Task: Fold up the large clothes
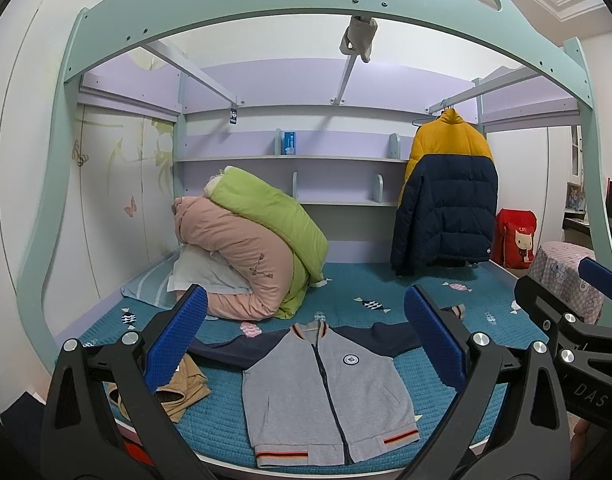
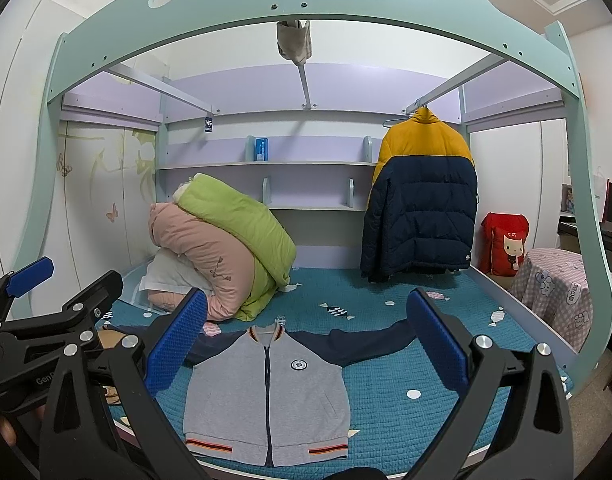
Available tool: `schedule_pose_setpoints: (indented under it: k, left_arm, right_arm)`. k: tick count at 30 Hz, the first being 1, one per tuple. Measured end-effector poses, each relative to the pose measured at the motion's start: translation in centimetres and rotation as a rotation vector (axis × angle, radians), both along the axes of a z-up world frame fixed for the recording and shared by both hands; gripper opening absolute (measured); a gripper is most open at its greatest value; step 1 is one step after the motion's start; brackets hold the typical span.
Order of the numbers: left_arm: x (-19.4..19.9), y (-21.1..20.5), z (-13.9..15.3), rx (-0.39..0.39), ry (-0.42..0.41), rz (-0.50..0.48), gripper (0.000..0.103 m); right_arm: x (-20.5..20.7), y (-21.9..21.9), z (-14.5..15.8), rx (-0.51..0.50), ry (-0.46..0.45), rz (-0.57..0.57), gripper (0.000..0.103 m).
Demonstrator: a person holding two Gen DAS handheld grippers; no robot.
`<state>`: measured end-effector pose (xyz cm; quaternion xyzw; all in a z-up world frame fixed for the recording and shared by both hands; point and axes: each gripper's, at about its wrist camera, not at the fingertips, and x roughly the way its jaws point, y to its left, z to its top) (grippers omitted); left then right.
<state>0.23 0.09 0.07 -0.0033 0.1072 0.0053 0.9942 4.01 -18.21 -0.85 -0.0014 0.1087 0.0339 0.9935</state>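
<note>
The jacket [image 1: 326, 392] lies flat, front up, sleeves spread, on the bed [image 1: 446, 304]. Left tool [image 1: 306, 344] and right tool [image 2: 308, 344] hover above it, both spread, holding nothing.

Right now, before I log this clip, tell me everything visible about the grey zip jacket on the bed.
The grey jacket lies flat and face up on the teal quilted bedspread, zipped shut, collar toward the shelves, hem at the near edge. It looks like soft knit: grey body, navy sleeves spread sideways, dark zip, round chest badge, and orange, red and dark stripes on collar and hem. A tan garment lies beside one sleeve. Neither hand-held gripper touches it.
</note>
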Motion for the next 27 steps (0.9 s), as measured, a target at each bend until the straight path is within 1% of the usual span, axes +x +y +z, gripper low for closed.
schedule_pose_setpoints:
  k: [27]
  left_arm:
    - [-0.12,0.12,-0.07,0.001,-0.002,-0.001,0.098]
  right_arm:
    - [-0.17,0.02,0.24,0.004,0.002,0.01,0.096]
